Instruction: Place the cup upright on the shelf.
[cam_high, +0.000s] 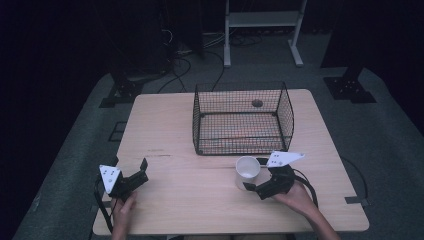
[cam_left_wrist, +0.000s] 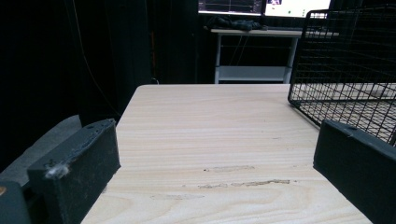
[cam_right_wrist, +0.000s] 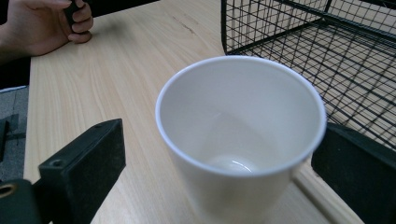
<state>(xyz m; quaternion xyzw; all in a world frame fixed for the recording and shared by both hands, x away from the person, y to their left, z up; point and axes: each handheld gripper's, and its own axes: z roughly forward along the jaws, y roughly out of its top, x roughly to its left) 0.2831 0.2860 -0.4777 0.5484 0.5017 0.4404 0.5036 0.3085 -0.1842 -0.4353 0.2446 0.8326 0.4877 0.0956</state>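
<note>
Cup (cam_high: 247, 171), white and empty, stands upright on the desk (cam_high: 170, 130) just in front of the wire basket (cam_high: 243, 118), near its front right corner. The right tongs (cam_high: 256, 176) have it between their jaws: in the right gripper view the cup (cam_right_wrist: 240, 140) sits squarely in the gap, the far jaw close against its wall and the near jaw apart from it, so the tongs are wide open and hold nothing yet. Whether the far jaw actually touches the cup is hard to tell from this angle.

I judge the step in hand to be the grasp. The next move calls for closing gently on the thin wall, low enough not to crush the rim, then a lift high enough to pass the basket's front wall before moving the cup forward and down inside.

The left tongs (cam_high: 131, 176) rest at the desk's near left corner, also spread wide with bare wood between their jaws, well apart from the cup. The basket (cam_right_wrist: 322, 56) holds nothing, so only its front wall stands in the way. Behind the desk are a white metal stand (cam_high: 262, 27) and cables on the floor.
</note>
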